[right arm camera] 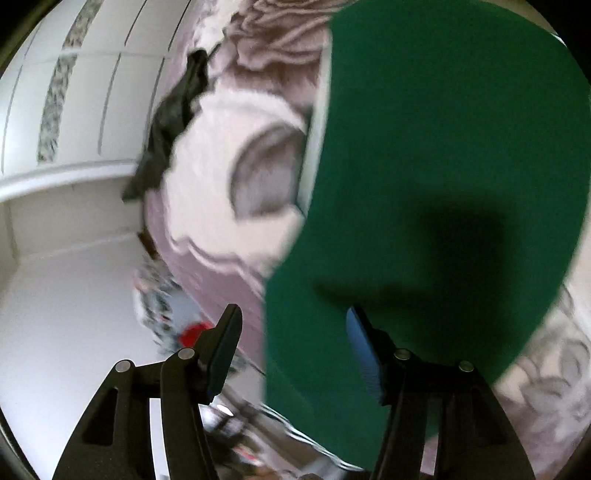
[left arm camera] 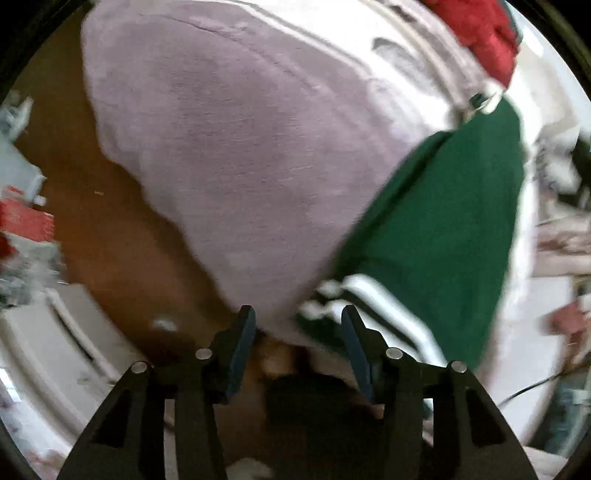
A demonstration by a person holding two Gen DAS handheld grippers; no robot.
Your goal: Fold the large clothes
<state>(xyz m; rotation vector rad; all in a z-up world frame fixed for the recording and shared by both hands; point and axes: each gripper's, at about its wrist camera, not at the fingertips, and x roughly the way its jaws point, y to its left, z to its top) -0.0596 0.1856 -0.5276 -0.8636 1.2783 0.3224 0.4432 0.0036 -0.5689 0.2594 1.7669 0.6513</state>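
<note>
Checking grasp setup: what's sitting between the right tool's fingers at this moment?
In the right wrist view, the edge of the green garment lies in the gap of the right tool. The fingers stand apart and neither presses on the cloth.

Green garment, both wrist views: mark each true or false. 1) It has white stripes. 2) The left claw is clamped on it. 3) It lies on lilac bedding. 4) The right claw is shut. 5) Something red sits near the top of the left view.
1) True: the green garment shows white stripes near its lower edge.
2) False: the left claw stands open, gripping nothing.
3) True: lilac bedding lies beneath it.
4) False: the right claw is open, the green edge between the jaws, unpinched.
5) True: a red item sits there.
</note>
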